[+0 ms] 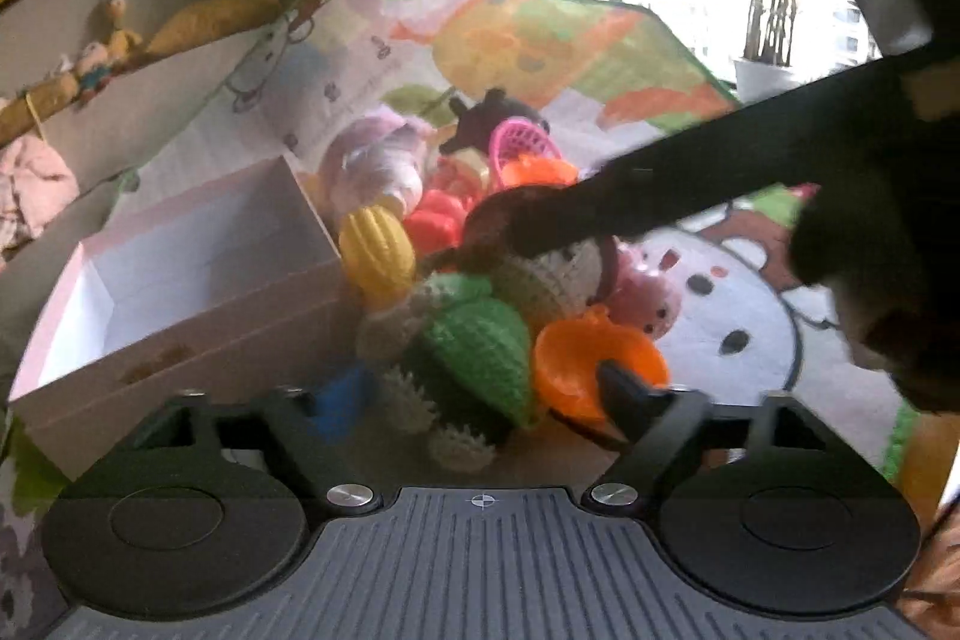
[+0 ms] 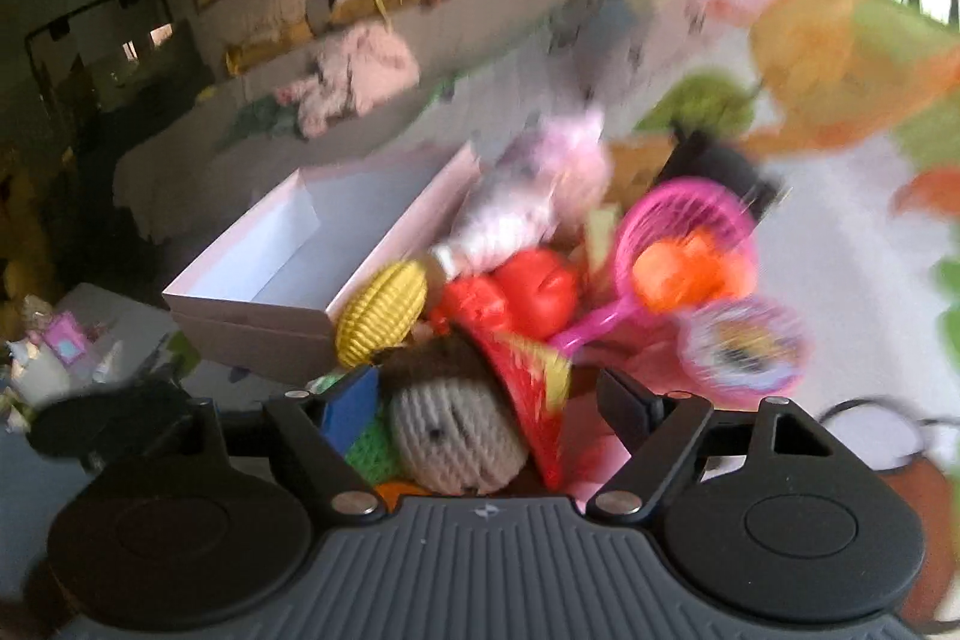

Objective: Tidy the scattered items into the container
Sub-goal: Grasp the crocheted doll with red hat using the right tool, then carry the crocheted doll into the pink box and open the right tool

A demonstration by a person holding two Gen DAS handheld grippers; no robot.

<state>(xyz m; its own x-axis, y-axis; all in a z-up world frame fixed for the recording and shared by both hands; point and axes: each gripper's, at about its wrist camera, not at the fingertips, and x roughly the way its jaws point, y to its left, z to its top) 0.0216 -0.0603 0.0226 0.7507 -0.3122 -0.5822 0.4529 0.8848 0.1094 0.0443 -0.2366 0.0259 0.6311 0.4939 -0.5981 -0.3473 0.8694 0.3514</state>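
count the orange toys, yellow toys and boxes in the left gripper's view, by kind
orange plastic toys: 2 (cup, piece by the pink basket)
yellow ribbed toy: 1
white box: 1
total: 4

The white box (image 1: 180,274) stands open with a bare inside, free from above. At its three o'clock side the yellow toy (image 1: 377,253) touches the wall, and the toy pile (image 1: 480,316) blocks there.
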